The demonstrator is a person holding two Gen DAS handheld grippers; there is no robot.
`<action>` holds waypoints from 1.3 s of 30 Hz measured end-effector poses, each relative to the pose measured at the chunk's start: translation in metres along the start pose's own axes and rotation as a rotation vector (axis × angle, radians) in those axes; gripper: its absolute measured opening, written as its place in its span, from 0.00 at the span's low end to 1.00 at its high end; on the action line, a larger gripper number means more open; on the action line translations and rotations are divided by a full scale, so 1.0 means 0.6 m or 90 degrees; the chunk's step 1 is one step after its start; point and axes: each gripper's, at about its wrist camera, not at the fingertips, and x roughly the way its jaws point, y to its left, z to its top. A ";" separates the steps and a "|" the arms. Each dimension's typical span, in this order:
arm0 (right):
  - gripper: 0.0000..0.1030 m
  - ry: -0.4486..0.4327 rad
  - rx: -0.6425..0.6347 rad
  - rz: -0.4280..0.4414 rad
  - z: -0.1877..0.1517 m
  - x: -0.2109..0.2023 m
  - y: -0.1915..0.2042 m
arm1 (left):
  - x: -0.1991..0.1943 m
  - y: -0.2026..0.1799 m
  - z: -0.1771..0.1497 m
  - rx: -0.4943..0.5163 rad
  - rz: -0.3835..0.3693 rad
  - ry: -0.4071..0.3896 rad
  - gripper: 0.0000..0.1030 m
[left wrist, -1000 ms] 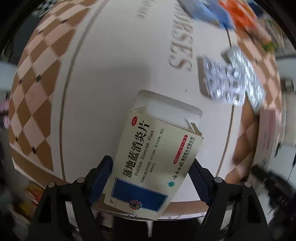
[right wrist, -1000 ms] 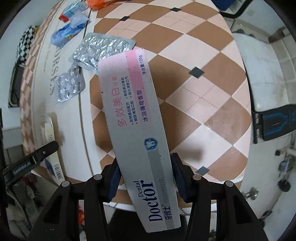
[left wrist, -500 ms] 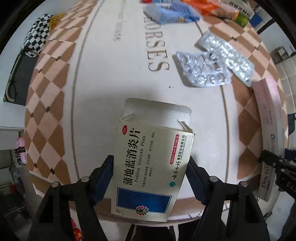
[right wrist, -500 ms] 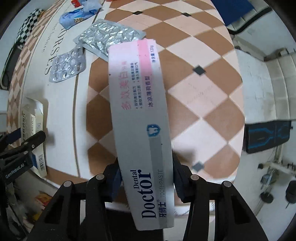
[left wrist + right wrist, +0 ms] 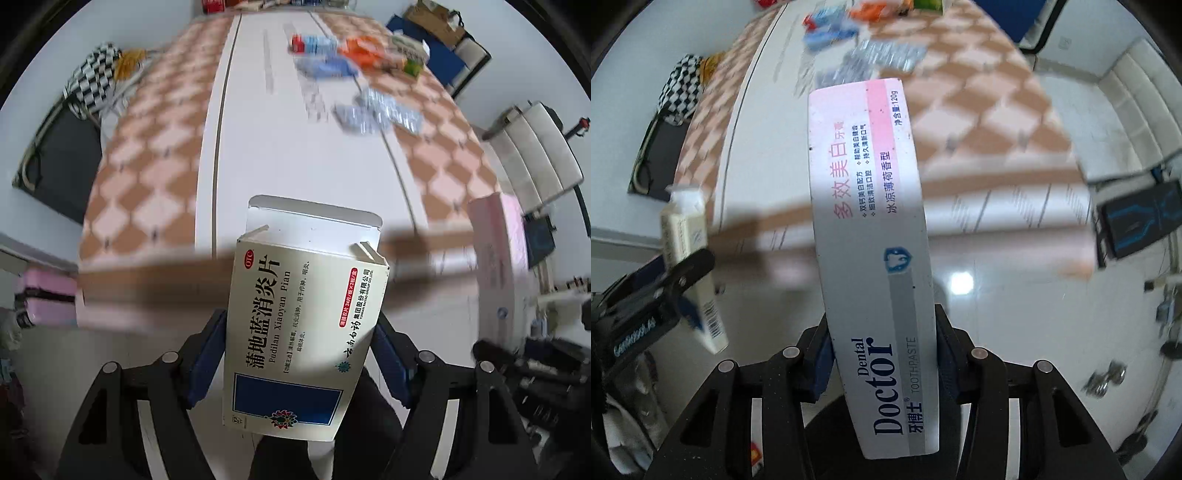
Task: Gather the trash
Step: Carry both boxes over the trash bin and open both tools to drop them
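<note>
Slippage is the risk: the toothpaste box (image 5: 875, 236) is clenched only at its end by the right gripper (image 5: 882, 363). The open carton (image 5: 303, 325), pinched by the left gripper (image 5: 299, 354), may be crushed.

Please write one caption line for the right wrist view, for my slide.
Right gripper jaws clamp a toothpaste box above the table edge.

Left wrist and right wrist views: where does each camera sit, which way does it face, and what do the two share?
Left wrist: on the left gripper, facing forward over the held medicine box toward the table; its own fingers show.
Right wrist: on the right gripper, facing along the held toothpaste box; the left gripper shows at left.
Shared: both boxes, blister packs, table.
</note>
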 end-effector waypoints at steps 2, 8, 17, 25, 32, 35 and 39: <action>0.48 0.031 0.006 0.007 -0.062 0.023 0.009 | 0.019 0.020 -0.044 0.002 -0.011 0.024 0.71; 0.48 0.140 0.045 0.023 -0.187 0.157 -0.008 | 0.117 0.041 -0.157 0.006 -0.018 0.123 0.71; 0.48 0.226 0.104 0.045 -0.193 0.469 -0.053 | 0.408 0.058 -0.198 -0.037 -0.044 0.230 0.71; 0.48 0.278 0.139 0.071 -0.144 0.709 -0.102 | 0.657 0.089 -0.176 -0.096 -0.100 0.317 0.71; 0.62 0.292 0.162 0.102 -0.090 0.824 -0.117 | 0.712 0.110 -0.167 -0.129 -0.118 0.328 0.76; 0.94 0.242 0.149 0.100 -0.086 0.812 -0.116 | 0.698 0.126 -0.170 -0.139 -0.100 0.313 0.93; 0.95 0.190 0.102 0.040 -0.085 0.775 -0.109 | 0.648 0.146 -0.178 -0.130 -0.030 0.250 0.94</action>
